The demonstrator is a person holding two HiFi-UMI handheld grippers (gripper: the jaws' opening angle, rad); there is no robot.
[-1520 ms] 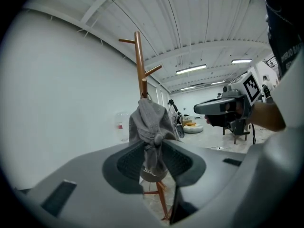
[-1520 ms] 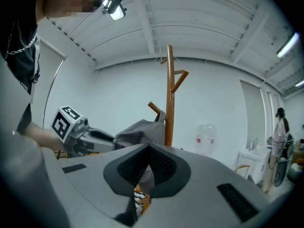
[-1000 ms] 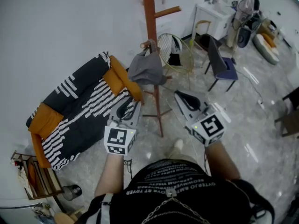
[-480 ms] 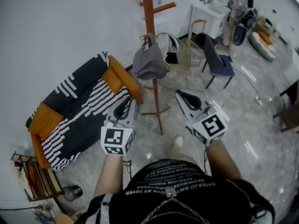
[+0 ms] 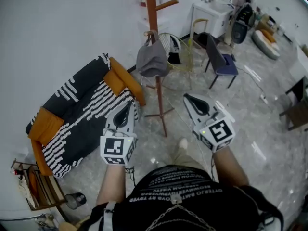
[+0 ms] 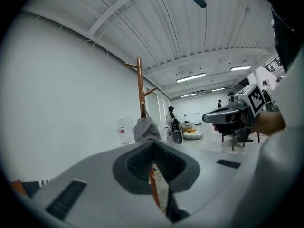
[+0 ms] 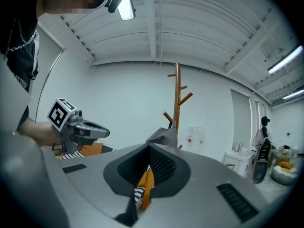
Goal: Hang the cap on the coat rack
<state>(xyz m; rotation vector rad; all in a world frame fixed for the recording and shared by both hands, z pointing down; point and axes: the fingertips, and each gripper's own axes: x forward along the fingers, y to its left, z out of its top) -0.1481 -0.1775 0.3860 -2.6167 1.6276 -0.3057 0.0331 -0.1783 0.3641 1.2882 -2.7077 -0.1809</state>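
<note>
Head view: left tongs (image 5: 127,108) and right tongs (image 5: 189,99) pressed together, empty; cap (image 5: 152,59) on coat rack (image 5: 154,18).

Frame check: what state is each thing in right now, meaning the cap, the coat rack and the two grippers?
cap: hanging on a lower peg of the coat rack, clear of both grippers.
coat rack: upright, upper peg bare.
left gripper: shut, jaws just closed, nothing between them.
right gripper: shut, empty.
</note>
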